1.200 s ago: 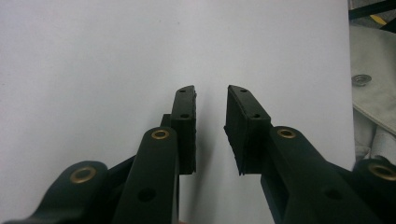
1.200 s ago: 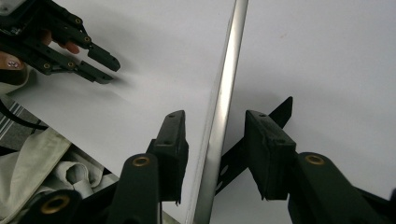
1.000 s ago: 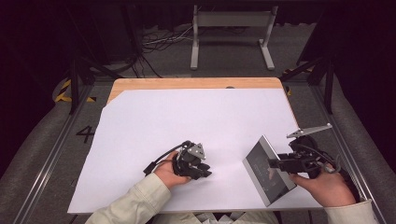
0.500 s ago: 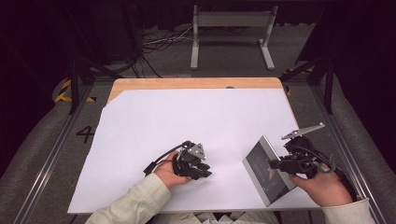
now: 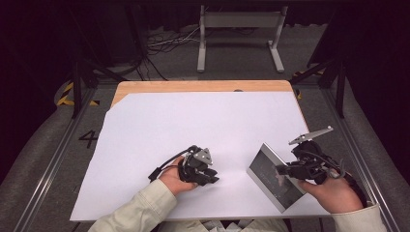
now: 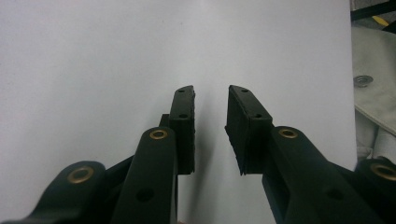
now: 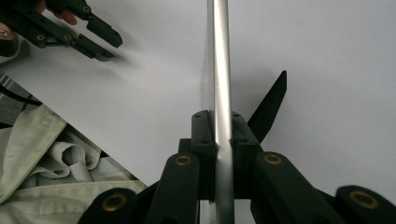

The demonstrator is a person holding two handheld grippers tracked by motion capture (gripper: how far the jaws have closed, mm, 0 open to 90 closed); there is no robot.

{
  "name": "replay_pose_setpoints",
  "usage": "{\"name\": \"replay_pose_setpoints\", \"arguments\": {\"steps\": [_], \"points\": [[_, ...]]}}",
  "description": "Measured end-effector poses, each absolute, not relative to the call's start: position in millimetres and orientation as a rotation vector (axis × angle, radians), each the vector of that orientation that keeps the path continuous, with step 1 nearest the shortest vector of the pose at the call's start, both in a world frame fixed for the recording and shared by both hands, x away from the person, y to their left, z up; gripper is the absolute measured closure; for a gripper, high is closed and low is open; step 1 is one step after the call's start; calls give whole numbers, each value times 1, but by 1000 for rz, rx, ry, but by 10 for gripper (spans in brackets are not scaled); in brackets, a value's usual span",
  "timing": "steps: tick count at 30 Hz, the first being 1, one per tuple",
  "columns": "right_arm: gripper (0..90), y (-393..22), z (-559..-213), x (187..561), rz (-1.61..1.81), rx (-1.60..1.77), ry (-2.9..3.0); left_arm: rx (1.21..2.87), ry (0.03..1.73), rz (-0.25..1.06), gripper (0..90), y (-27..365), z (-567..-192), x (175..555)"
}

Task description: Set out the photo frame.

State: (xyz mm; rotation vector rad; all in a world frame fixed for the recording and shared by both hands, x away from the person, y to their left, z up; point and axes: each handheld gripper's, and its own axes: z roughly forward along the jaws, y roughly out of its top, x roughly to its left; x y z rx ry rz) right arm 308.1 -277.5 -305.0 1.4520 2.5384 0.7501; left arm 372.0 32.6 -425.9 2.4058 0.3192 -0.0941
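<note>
- the right tongs [image 5: 284, 169] are clamped on the edge of a frame [image 5: 270, 175], a flat silver-rimmed panel with a dark face.
- in the right gripper view the frame's [image 7: 219, 70] metal edge runs straight up between the two pads [image 7: 203, 140], which press on it from both sides; a black stand leg [image 7: 270, 105] sticks out behind it to the right.
- the frame sits near the front right of the white surface [image 5: 193, 121], tilted, its lower edge on or just above the sheet; i cannot tell which.
- the left tongs [image 5: 212, 176] rest low on the surface, well apart from the frame, pointing toward it.
- in the left gripper view the left tongs [image 6: 211, 112] stand slightly apart with nothing between them, bare white sheet ahead.
- step in hand, as i judge it: the frame is gripped by one edge and being positioned, likely to be stood up on its leg.
- the next move calls for a steady grip while the frame is tipped so the lower edge and the leg both meet the surface, then a slow release.
- the grip is on a thin, smooth edge, so the frame could pivot or slip; the left tongs could steady the far side if needed.
</note>
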Motion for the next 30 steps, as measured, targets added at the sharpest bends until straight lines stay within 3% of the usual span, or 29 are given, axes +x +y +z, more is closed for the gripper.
{"name": "replay_pose_setpoints", "arguments": {"steps": [30], "points": [[831,-261,-276,336,739,1205,2620,2339,471,-18,721,70,-420,372]]}}
